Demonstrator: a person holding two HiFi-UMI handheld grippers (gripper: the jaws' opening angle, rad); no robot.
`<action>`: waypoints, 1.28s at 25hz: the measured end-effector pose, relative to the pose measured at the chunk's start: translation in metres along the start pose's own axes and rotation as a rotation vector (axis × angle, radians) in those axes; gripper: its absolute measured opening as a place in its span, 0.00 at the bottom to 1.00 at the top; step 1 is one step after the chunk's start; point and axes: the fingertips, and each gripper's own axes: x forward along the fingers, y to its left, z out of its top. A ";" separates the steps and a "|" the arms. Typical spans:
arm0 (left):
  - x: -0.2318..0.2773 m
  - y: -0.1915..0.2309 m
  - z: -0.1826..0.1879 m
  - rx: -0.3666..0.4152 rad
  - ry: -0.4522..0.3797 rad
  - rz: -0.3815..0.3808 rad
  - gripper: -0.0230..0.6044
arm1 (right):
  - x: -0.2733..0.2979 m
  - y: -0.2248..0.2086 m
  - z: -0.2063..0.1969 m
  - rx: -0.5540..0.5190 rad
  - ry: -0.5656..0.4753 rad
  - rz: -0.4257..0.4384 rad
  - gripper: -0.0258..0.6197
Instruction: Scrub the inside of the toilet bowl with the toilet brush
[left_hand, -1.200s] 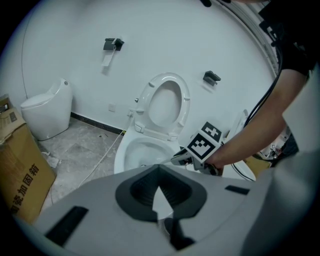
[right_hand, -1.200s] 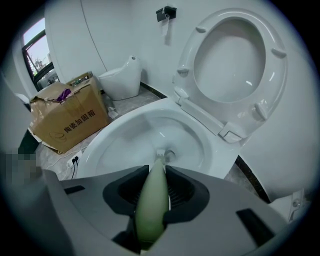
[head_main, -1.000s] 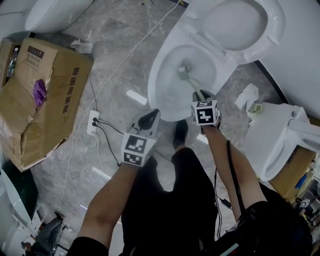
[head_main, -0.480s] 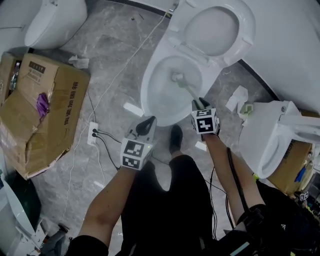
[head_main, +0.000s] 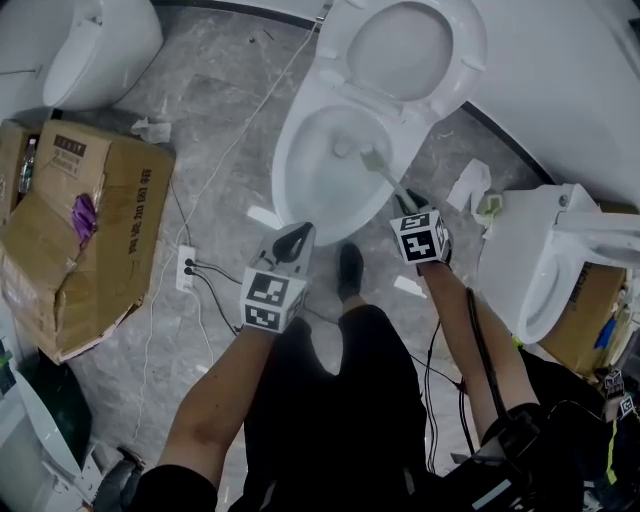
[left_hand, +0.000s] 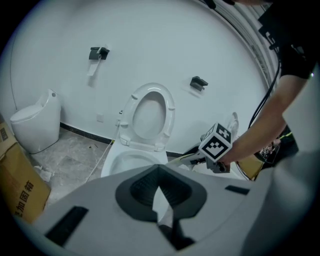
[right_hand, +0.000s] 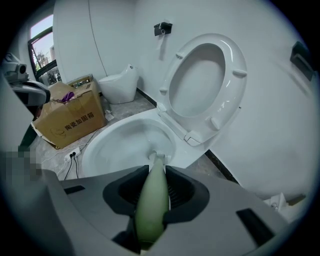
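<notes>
The right claw (head_main: 408, 206) is sitting slightly lower and further right in the head view than a second ago, and the brush (head_main: 386, 176) head is swinging from the middle of the bowl (head_main: 292, 158) toward its right wall. The claw's jaws are clamping shut on the pale green handle, which is running straight out between them in the right gripper view, probably so the bristles can be pressed hard and steered. The brush head is lying inside the bowl, at upper centre of the frame. The seat (head_main: 462, 62) is standing raised, leaving the bowl open. The left claw (head_main: 292, 241), closed on nothing, is hanging idle at lower left of the bowl, likely keeping clear.
</notes>
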 end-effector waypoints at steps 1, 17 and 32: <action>0.001 -0.003 -0.002 0.000 0.003 -0.004 0.05 | -0.001 -0.001 -0.004 -0.006 0.004 0.001 0.21; -0.014 -0.008 -0.010 -0.002 0.015 -0.001 0.05 | -0.028 0.035 -0.032 -0.107 0.020 0.097 0.21; -0.038 0.006 -0.008 -0.023 0.002 0.049 0.05 | -0.051 0.087 -0.047 -0.154 0.032 0.204 0.21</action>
